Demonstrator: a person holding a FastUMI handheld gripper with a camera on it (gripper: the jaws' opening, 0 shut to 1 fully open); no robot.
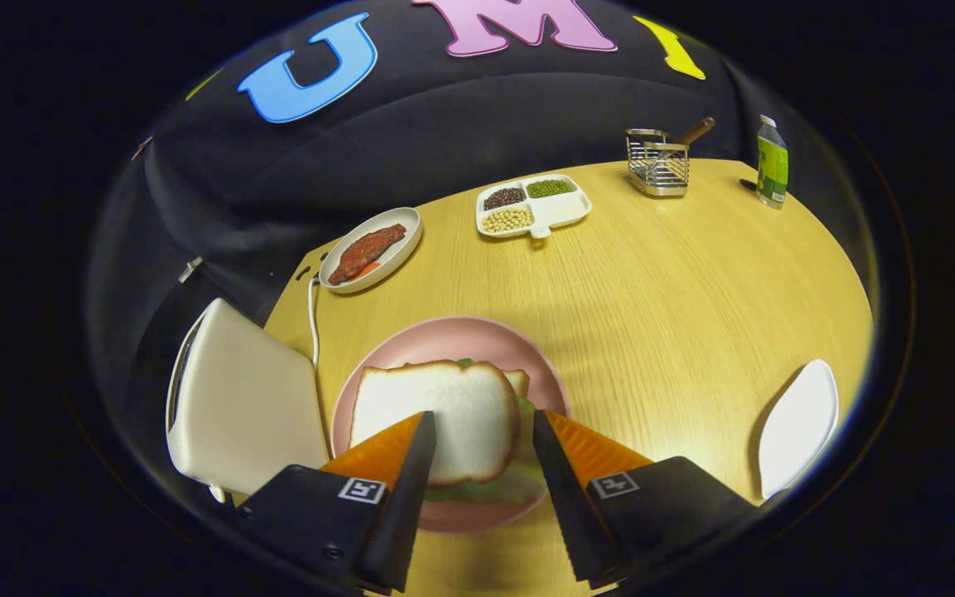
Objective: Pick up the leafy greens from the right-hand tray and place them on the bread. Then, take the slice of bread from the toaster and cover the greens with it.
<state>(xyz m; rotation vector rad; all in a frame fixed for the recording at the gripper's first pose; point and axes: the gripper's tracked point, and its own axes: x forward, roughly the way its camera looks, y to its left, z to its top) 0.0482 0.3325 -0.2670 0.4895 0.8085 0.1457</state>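
Tongs [482, 444] spread wide above soft square bread slice [436, 414] covering leafy greens [486, 487].

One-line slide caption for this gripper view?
Open gripper above white bread slice covering leafy greens on round pink plate.

Top bread slice [436, 419] sits on greens [494, 485] on the plate [453, 336], between the spread fingers of the hand-held gripper [482, 431]. Toaster [237, 406] left, empty tray [799, 427] right, divided dish [534, 206] and rack [658, 162] beyond on the tabletop [676, 290].
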